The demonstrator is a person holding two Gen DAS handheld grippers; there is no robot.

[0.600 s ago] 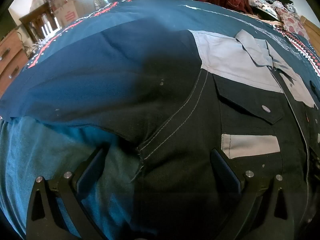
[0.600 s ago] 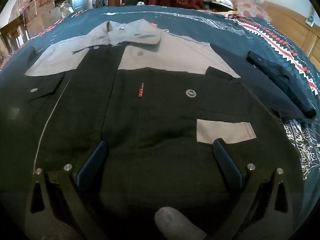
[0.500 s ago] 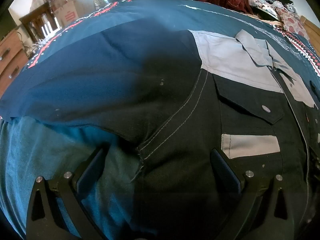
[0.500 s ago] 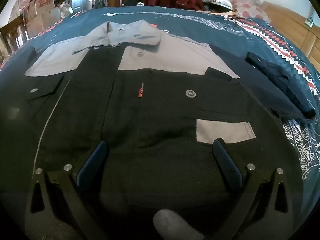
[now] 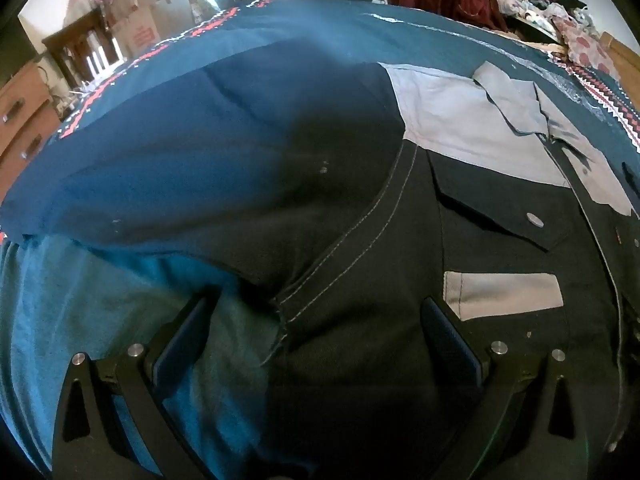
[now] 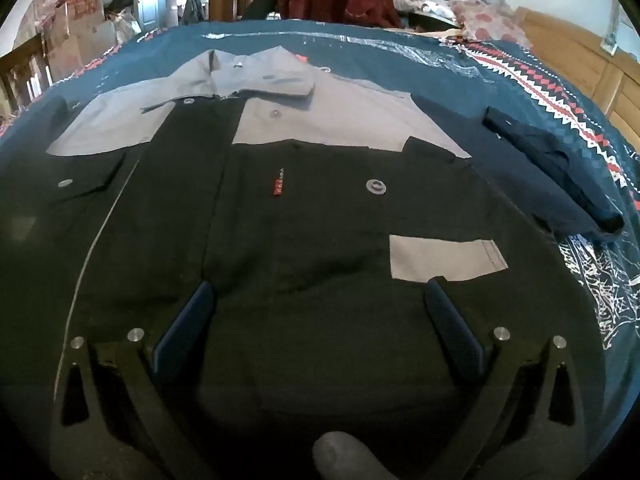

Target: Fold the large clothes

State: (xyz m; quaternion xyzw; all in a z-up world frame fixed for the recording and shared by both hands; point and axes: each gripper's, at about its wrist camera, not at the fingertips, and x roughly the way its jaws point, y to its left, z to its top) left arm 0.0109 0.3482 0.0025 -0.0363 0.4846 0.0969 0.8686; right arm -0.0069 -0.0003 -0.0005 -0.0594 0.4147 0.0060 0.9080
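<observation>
While flat on the bedspread (image 6: pixel 400 46) — black-and-grey shirt (image 6: pixel 304 216), both claws (image 5: pixel 316 334) (image 6: pixel 320 312) spread above.

Both fisheye views sit low and close over the bed (image 5: pixel 120 320), each looking forward past its own open tool toward the far clutter. The left wrist view hangs over the near left side of the jacket (image 5: pixel 400 320), above the armpit seam. The right wrist view faces the jacket's front squarely. Both share the grey collar (image 6: pixel 260 80) and chest pockets.
</observation>
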